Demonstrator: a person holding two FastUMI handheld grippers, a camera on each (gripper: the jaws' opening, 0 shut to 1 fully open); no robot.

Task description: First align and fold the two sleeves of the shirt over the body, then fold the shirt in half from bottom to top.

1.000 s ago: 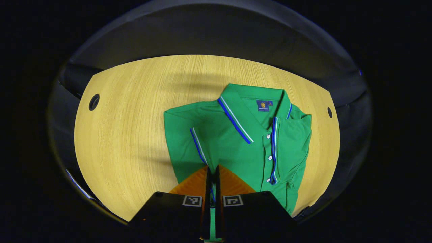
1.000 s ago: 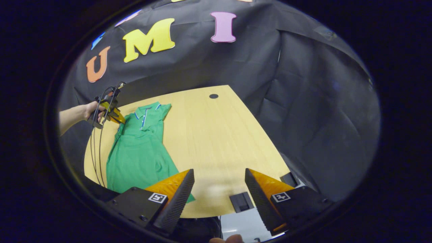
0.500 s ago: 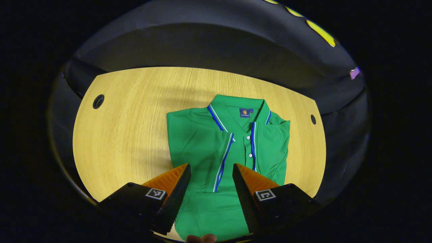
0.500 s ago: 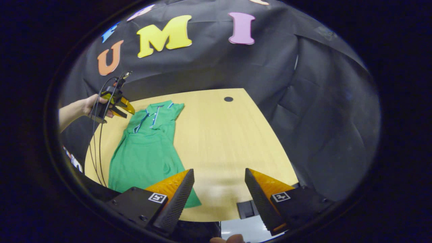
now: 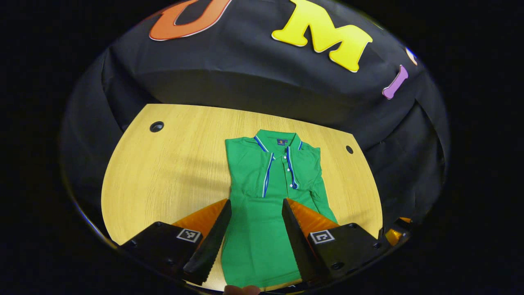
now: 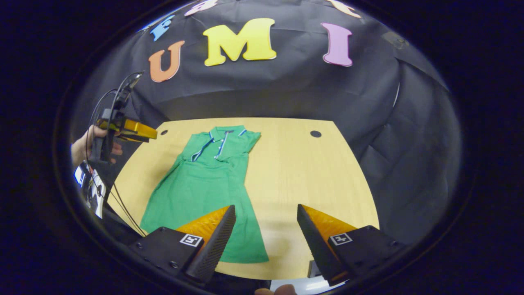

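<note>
The green shirt (image 5: 268,196) lies flat on the counter (image 5: 163,172), both sleeves folded in; left gripper (image 5: 254,229) and right gripper (image 6: 266,233) hover with jaws spread, holding nothing; best pinch both hem corners evenly, then lift together toward the collar

Wooden table (image 5: 163,172) with round cable holes (image 5: 156,126)

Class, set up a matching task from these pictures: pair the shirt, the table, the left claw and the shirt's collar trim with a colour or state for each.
Things:
1. shirt
2. table
3. left claw
4. collar trim

States:
A. blue and white stripes
B. open, holding nothing
C. pale wood
D. green, sleeves folded in

Pairs: 1-D, 2-C, 3-B, 4-A
</note>
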